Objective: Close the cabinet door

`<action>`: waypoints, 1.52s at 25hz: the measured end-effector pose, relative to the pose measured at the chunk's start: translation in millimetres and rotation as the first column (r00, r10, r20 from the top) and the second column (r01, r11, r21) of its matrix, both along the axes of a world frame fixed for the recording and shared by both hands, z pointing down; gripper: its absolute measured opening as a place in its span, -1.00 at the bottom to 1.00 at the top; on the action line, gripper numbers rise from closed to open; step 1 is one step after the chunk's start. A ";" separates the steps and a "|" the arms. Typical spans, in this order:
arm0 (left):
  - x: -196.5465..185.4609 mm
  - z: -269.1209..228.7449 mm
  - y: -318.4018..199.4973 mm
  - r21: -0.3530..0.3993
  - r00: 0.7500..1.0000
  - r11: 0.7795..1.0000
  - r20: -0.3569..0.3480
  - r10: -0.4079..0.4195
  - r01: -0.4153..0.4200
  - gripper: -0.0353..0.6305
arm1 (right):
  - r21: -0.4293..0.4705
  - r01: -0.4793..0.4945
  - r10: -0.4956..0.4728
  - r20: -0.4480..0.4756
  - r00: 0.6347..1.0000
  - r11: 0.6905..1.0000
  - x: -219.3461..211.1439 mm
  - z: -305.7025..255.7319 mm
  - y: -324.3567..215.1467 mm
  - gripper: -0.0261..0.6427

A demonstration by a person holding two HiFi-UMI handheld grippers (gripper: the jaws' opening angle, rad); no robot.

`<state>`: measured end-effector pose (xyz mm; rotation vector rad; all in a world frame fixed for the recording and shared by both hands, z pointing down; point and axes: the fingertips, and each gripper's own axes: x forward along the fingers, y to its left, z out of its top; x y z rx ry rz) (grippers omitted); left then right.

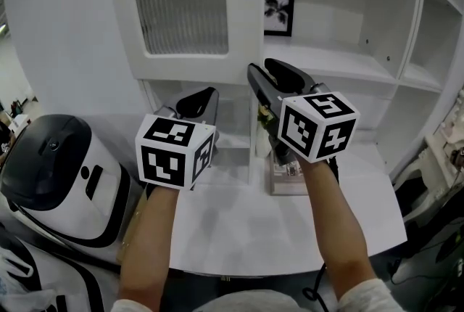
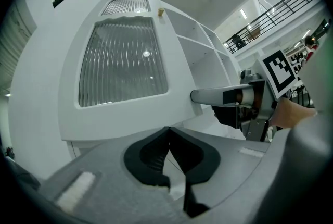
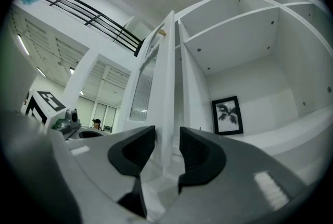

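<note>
The cabinet door [image 1: 185, 6], the one with the ribbed glass panel, stands swung out from the white shelves [image 1: 341, 60], edge-on to the person, so the cupboard is not yet shut. The right gripper [image 1: 267, 75] is up at the door's free edge with its jaws parted. In the right gripper view that edge runs straight up between the two pads without being pinched. I take it the jaws straddle the edge as a guide, so a sideways push can carry the door round. The left gripper [image 1: 203, 96] sits low in front of the door's face, jaws pressed together with nothing in them. It looks placed to nudge the panel flat-on, or simply to keep clear.

Behind the door a framed picture [image 1: 279, 11] of a dark plant leans against the back of a shelf, well inside and out of the door's way. A white and black appliance [image 1: 54, 173] sits off to the left of the counter [image 1: 239, 223].

As for writing, I can read none: the cubes on the grippers carry only black-and-white squares, and no brand shows on the appliance.
</note>
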<state>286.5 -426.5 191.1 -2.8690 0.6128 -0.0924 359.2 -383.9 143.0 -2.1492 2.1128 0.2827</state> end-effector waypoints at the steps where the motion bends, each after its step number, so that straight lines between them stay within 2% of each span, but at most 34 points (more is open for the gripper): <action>1: 1.7 0.6 -1.8 -0.001 1.000 1.000 0.001 -0.002 0.002 -0.89 | 0.001 0.001 -0.001 0.001 1.000 1.000 2.4 0.2 -2.0 -0.47; 20: 19.0 4.6 -26.0 -0.022 0.999 0.999 0.006 -0.040 0.040 -0.89 | -0.024 -0.012 0.012 -0.021 1.000 1.000 33.0 -0.2 -31.7 -0.47; 31: 2.3 2.1 -30.5 -0.025 0.998 0.998 0.009 -0.064 0.065 -0.89 | -0.034 -0.049 0.048 -0.046 0.998 0.998 35.8 -0.7 -33.7 -0.47; 38: -15.4 2.5 -21.0 -0.027 0.998 0.998 0.012 -0.057 0.057 -0.89 | -0.052 -0.093 0.090 -0.070 0.994 0.994 20.8 4.5 -20.1 -0.53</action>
